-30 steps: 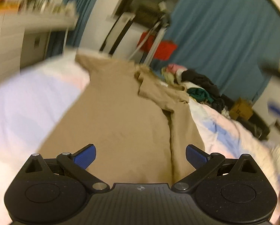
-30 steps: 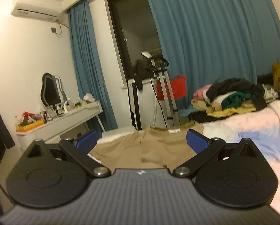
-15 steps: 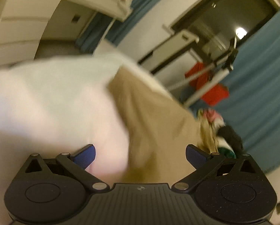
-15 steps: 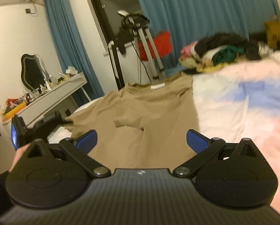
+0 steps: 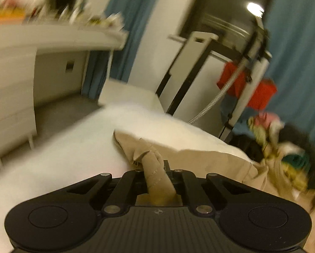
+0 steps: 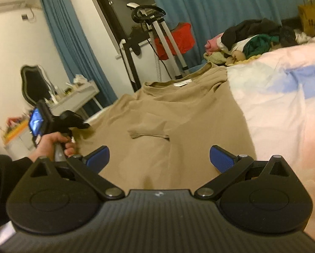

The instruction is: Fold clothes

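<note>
A tan T-shirt (image 6: 178,116) lies spread on the bed, collar at the far end, with one sleeve (image 6: 149,133) folded onto its middle. My left gripper (image 5: 155,168) is shut on a bunch of the shirt's left edge (image 5: 157,181), and the cloth runs up between its fingers. It also shows in the right wrist view (image 6: 81,124), held at the shirt's left side. My right gripper (image 6: 159,158) is open and empty just above the near part of the shirt.
The bed cover (image 6: 284,105) is white, pink and blue. A heap of clothes (image 6: 252,40) lies at the bed's far end. A white dresser (image 5: 14,80) stands left of the bed, a treadmill (image 6: 153,42) and blue curtains (image 6: 220,4) beyond.
My left gripper has swung to the shirt's left edge and closed on the cloth. My right gripper has tilted down toward the shirt and stayed open.
</note>
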`<state>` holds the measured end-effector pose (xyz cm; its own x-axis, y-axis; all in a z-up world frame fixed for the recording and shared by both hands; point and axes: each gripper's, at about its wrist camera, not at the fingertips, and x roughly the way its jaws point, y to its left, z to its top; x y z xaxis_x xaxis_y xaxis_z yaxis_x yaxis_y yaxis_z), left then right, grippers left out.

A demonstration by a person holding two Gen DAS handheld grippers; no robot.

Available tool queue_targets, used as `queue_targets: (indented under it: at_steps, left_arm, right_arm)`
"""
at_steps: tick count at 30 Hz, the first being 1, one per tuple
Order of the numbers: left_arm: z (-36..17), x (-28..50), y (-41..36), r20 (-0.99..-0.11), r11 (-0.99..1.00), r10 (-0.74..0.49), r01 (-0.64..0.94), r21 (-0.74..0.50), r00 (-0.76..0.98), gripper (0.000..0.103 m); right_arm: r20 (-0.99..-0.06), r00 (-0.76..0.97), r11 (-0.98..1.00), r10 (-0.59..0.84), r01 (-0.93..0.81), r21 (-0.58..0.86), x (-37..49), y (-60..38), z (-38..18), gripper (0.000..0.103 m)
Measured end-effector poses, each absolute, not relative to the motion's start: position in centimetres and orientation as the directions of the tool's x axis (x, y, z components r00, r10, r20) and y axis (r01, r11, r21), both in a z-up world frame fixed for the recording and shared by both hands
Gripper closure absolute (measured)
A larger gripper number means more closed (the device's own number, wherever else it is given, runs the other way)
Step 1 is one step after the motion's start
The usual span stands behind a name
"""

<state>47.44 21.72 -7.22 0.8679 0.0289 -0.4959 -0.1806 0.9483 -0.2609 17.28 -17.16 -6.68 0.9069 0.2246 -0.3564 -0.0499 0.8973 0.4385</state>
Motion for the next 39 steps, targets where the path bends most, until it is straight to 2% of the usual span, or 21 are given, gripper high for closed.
queue_targets:
  at_steps: [5,10,13,17,22,23,25,27,28,34,37,39]
  left_arm:
    - [-1.7,46.0,16.5,-0.459,0.992,0.043,-0.093,-0.087,0.888,0.098]
    - [3.4,43.9,8.3,-0.407,1.0,-0.011,0.013,0.002,0.913,0.098]
    - [5.0,42.7,2.1,-0.412,0.994,-0.08,0.103,0.034,0.908,0.098]
    - [4.5,41.9,-7.0,-0.446,0.968,-0.146,0.22,0.118,0.883,0.098]
    - [-0.1,42.7,-15.3,-0.51,0.954,-0.144,0.257,0.158,0.848,0.096]
    - [-1.2,43.0,-16.4,-0.532,0.954,-0.142,0.259,0.15,0.835,0.094]
    - [-2.5,43.1,-17.4,-0.566,0.953,-0.154,0.272,0.131,0.81,0.072]
    - [-2.6,42.4,-18.0,-0.579,0.947,-0.165,0.291,0.133,0.799,0.054]
    - [-2.2,41.6,-17.7,-0.575,0.946,-0.182,0.301,0.119,0.798,0.048]
    - [0.9,34.0,-10.9,-0.567,0.958,-0.242,0.285,-0.013,0.788,0.031]
    - [2.3,28.0,-4.9,-0.563,0.966,-0.253,0.235,-0.106,0.787,0.028]
    - [2.6,23.7,-1.2,-0.564,0.979,-0.205,0.179,-0.102,0.8,0.028]
  right_arm:
    - [-0.31,0.927,0.906,0.211,-0.067,0.418,15.7,-17.1,-4.8,0.0]
    - [-0.29,0.932,0.881,0.215,-0.057,0.469,13.6,-18.8,-3.1,0.0]
    - [-0.286,0.934,0.865,0.215,-0.046,0.5,12.6,-20.2,-2.6,0.0]
    - [-0.271,0.941,0.853,0.202,-0.033,0.521,12.1,-21.9,-2.3,0.0]
    - [-0.312,0.937,0.836,0.154,0.045,0.547,12.3,-24.7,-4.1,0.0]
    - [-0.326,0.933,0.828,0.152,0.06,0.558,12.4,-25.3,-4.6,0.0]
    - [-0.334,0.932,0.817,0.139,0.082,0.571,12.7,-26.2,-5.4,0.0]
    - [-0.348,0.929,0.812,0.126,0.105,0.574,13.2,-26.7,-6.0,0.0]
    - [-0.358,0.925,0.808,0.126,0.114,0.579,13.6,-26.9,-6.3,0.0]
    - [-0.328,0.932,0.82,0.153,0.065,0.568,13.8,-26.0,-5.8,0.0]
    - [-0.297,0.943,0.851,0.151,0.029,0.524,13.1,-24.7,-5.2,0.0]
    - [-0.28,0.946,0.868,0.162,-0.002,0.496,12.6,-23.8,-4.8,0.0]
